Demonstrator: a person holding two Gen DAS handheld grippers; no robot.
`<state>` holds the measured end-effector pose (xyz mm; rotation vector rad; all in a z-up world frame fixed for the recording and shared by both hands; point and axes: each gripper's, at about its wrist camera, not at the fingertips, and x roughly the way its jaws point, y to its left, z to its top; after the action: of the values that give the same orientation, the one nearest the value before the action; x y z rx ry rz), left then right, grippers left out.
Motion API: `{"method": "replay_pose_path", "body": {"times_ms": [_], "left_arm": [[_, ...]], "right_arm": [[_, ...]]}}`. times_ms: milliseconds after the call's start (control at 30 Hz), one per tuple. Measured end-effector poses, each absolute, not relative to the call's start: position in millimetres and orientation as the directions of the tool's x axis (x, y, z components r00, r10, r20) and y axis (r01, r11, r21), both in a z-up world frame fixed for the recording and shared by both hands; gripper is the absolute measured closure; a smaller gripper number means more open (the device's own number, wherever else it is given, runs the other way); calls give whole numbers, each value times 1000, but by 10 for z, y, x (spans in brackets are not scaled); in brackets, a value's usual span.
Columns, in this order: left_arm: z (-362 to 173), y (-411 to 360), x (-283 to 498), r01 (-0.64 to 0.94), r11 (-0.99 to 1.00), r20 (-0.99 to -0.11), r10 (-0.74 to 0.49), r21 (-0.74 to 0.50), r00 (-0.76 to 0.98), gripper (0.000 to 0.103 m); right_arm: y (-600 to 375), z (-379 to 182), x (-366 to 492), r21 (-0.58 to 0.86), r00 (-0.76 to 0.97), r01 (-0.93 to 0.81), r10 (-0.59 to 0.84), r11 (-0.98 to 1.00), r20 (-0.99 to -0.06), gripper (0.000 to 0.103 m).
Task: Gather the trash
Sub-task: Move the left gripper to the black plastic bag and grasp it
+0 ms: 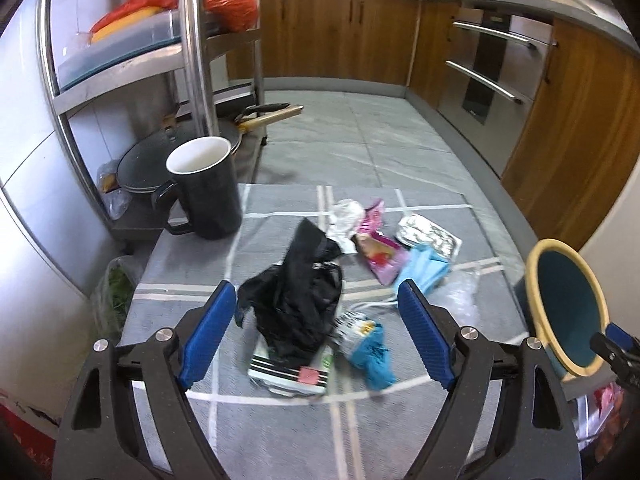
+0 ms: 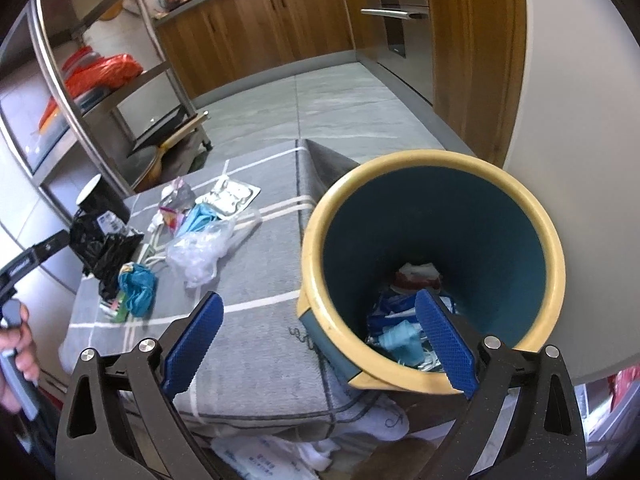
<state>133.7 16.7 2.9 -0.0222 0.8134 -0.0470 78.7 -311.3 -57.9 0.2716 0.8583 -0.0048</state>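
**Both claws spread, trash heap beside the bin**

The landmark is the blue bin (image 2: 434,268) with its cream rim, tipped toward the right wrist camera on the counter (image 2: 256,344), which is covered by a grey checked cloth. Inside the bin lie some wrappers (image 2: 404,320), blue and white with a red-and-white scrap behind.

The right claw (image 2: 318,344) is spread wide and holds nothing; one blue pad sits in front of the bin's mouth, the other over the cloth to the bin's left.

Left of the bin lies the trash heap: a crumpled black plastic bag (image 1: 298,300) resting on a striped packet (image 1: 290,372), a teal wrapper (image 1: 370,350) just beside it, a clear plastic bag (image 2: 198,250) nearer the bin, and beyond them a light-blue face mask (image 1: 424,270), a pink packet (image 1: 378,248) and a foil blister pack (image 1: 430,236).

The left claw (image 1: 318,332) is spread open, its pads either side of the black bag without touching it.

A black mug (image 1: 206,188) stands upright beyond the heap, well apart from the bin.
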Motion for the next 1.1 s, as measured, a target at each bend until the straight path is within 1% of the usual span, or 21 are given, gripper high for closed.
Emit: {"method": "replay_pose_path", "body": {"times_ms": [133, 200, 267, 300, 333, 367, 400, 433, 567, 733, 900, 1100], "left_arm": [[-94, 249, 1486, -11, 998, -743, -38, -60, 669, 23], [-184, 284, 1565, -26, 997, -757, -40, -75, 652, 32], [-263, 313, 1622, -30, 995, -771, -53, -92, 634, 52], [-305, 336, 1649, -30, 994, -779, -65, -108, 624, 56], [-331, 351, 1655, -35, 993, -783, -67, -113, 619, 68], [-352, 378, 1661, -43, 992, -784, -65, -116, 618, 75], [-360, 388, 1657, -46, 992, -782, -65, -119, 620, 78], [-355, 410, 1645, -48, 991, -778, -68, -125, 625, 83], [-272, 451, 1585, -43, 988, -746, -82, -146, 661, 88], [-128, 484, 1477, -31, 978, -687, -124, -208, 716, 88], [-28, 492, 1409, -13, 964, -639, -167, -266, 751, 89], [41, 511, 1363, 1, 953, -611, -196, -303, 767, 89]], "right_arm": [[-2977, -557, 788, 198, 662, 59, 110, 978, -741, 7], [-2902, -561, 789, 169, 661, 28, 109, 985, -743, 7], [-2843, -566, 798, 153, 657, 10, 109, 988, -746, 7], [-2816, -578, 805, 147, 654, 1, 111, 989, -749, 7], [-2795, -587, 811, 146, 651, -6, 115, 989, -751, 7], [-2772, -592, 815, 145, 648, -14, 119, 989, -752, 7], [-2745, -599, 819, 144, 646, -23, 124, 989, -753, 7], [-2722, -604, 822, 142, 645, -29, 127, 990, -754, 7], [-2618, -625, 851, 156, 634, -63, 161, 986, -756, 7], [-2444, -622, 898, 154, 626, -115, 192, 981, -756, 7], [-2278, -679, 1061, 193, 604, -132, 234, 972, -762, 7], [-1946, -792, 1484, 187, 575, -154, 242, 970, -782, 7]]}}
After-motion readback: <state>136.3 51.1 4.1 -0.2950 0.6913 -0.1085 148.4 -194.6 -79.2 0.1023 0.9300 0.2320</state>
